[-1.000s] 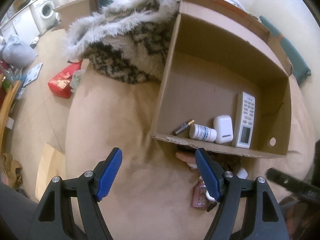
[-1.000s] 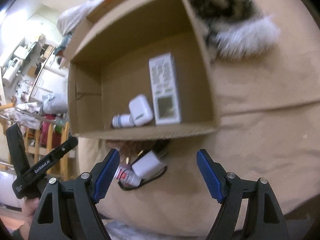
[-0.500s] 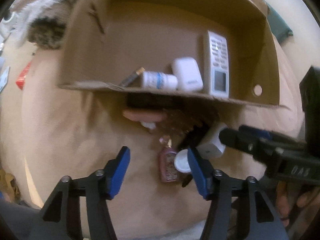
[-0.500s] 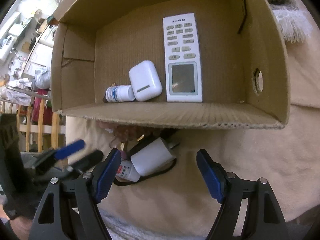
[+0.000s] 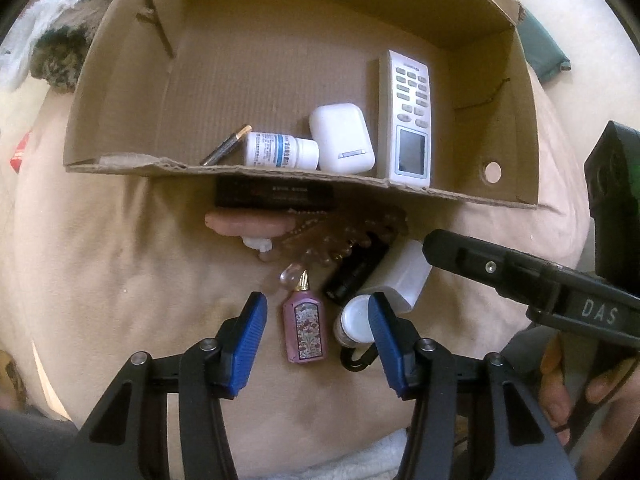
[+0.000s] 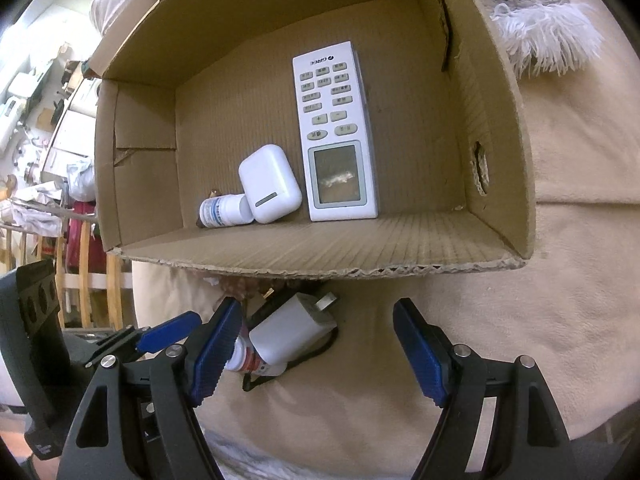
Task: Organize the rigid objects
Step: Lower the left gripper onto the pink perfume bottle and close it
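Note:
My left gripper point(image 5: 316, 308) points down at a beige cushion, its jaws closing around a pink perfume bottle point(image 5: 306, 330). The pads stand clear of the bottle on both sides. A white-capped small bottle point(image 5: 356, 320) lies against the right pad. My right gripper point(image 6: 318, 312) is open over a white charger point(image 6: 292, 330) and touches nothing. The cardboard box point(image 5: 120, 100) holds a white remote point(image 5: 408, 120), an earbud case point(image 5: 342, 138), a pill bottle point(image 5: 280, 150) and a thin pen point(image 5: 226, 145).
Before the box lie a black carton point(image 5: 276, 194), a pink tube point(image 5: 248, 224), a brown beaded clip point(image 5: 340, 232), a black item point(image 5: 356, 268) and a black cable loop point(image 6: 280, 372). A furry throw point(image 6: 540, 44) lies beyond the box. A hand point(image 5: 560, 400) holds the right gripper.
My left gripper swung from the bare cushion over to the pile, sank toward it and narrowed its jaws around the perfume bottle. The right gripper edged closer to the box and charger.

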`<state>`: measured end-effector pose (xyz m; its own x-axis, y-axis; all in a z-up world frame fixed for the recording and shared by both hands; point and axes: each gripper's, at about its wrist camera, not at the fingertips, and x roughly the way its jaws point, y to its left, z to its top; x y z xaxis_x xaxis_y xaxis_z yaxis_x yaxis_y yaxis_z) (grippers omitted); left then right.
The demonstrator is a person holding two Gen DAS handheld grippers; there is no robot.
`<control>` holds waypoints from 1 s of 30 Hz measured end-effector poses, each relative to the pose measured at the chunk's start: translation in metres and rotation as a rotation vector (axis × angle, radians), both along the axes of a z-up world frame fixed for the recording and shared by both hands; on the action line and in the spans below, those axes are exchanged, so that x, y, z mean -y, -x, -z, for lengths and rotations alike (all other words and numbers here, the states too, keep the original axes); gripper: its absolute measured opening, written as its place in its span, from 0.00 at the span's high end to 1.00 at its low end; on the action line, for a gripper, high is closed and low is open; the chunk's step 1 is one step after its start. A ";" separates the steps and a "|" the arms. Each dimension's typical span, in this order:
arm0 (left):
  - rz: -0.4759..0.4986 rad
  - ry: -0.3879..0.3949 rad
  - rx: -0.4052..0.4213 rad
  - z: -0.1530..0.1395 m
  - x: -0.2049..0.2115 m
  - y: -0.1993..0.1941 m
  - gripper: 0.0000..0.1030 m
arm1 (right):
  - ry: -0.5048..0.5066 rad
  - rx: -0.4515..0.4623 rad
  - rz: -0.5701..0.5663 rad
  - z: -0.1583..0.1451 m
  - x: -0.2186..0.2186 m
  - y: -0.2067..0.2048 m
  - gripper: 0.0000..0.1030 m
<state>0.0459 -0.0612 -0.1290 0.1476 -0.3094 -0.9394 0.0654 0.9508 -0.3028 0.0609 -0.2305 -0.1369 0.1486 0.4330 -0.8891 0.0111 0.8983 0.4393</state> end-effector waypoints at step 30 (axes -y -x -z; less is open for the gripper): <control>-0.089 0.113 0.002 -0.002 -0.024 -0.013 0.44 | 0.013 0.010 0.016 0.002 -0.001 -0.004 0.19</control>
<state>0.0589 -0.0369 -0.1269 0.1808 -0.3986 -0.8992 -0.0169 0.9128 -0.4080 0.0648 -0.2300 -0.1385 0.1638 0.4187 -0.8932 0.0212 0.9038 0.4275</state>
